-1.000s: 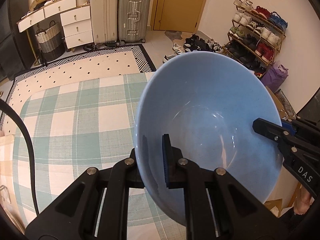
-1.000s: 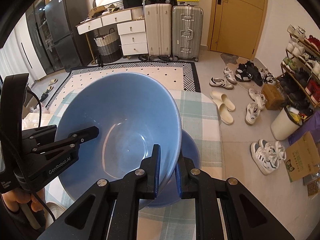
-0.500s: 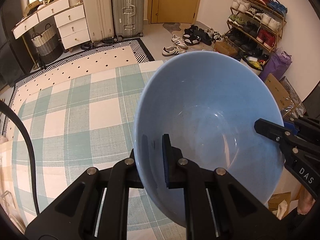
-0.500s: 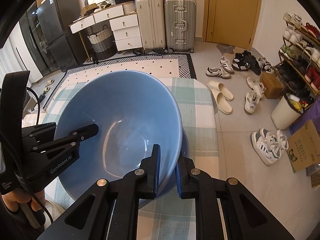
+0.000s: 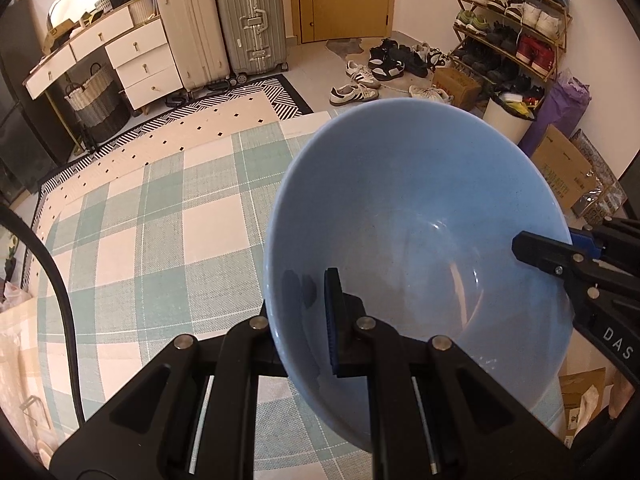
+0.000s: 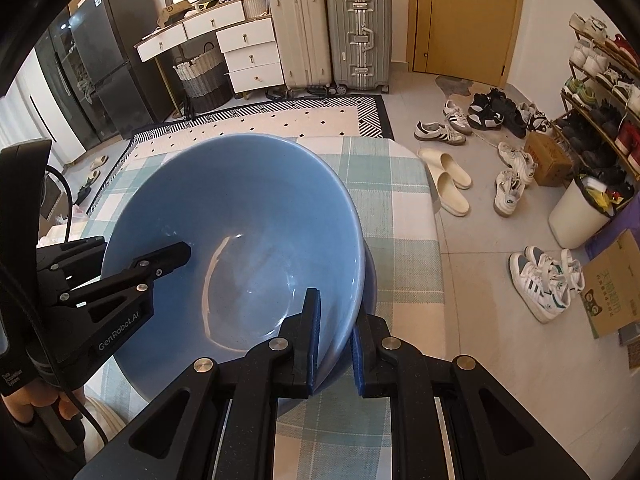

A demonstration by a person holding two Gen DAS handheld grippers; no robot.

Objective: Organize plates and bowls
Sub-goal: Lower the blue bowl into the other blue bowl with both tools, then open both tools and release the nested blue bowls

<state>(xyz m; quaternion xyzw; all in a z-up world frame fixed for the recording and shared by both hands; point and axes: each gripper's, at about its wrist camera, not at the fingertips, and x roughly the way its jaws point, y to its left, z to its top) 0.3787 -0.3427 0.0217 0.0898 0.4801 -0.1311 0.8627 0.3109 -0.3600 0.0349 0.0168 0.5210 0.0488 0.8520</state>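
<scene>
Both tools are clenched on the rim of one big blue bowl (image 5: 420, 220), each pinching an opposite side with one finger inside and one outside. The left tool (image 5: 304, 312) bites the rim at the lower middle of its own view, and the right tool (image 6: 334, 336) does the same low in its view, while each shows up in the other's picture reaching in from the side. Two grips make sense to me: the bowl is wide and smooth, and a single pinch on the edge would let it swing.

The bowl fills the middle of both frames, tilted toward the cameras, over the checked cloth of the desk (image 5: 168, 248). In the right wrist view a second blue bowl (image 6: 370, 280) peeks out as a darker crescent just under and behind its right edge, so I judge the carried bowl is being nested into it. Whether the two already touch, I cannot tell. Held level from both sides, it should settle squarely rather than tip
</scene>
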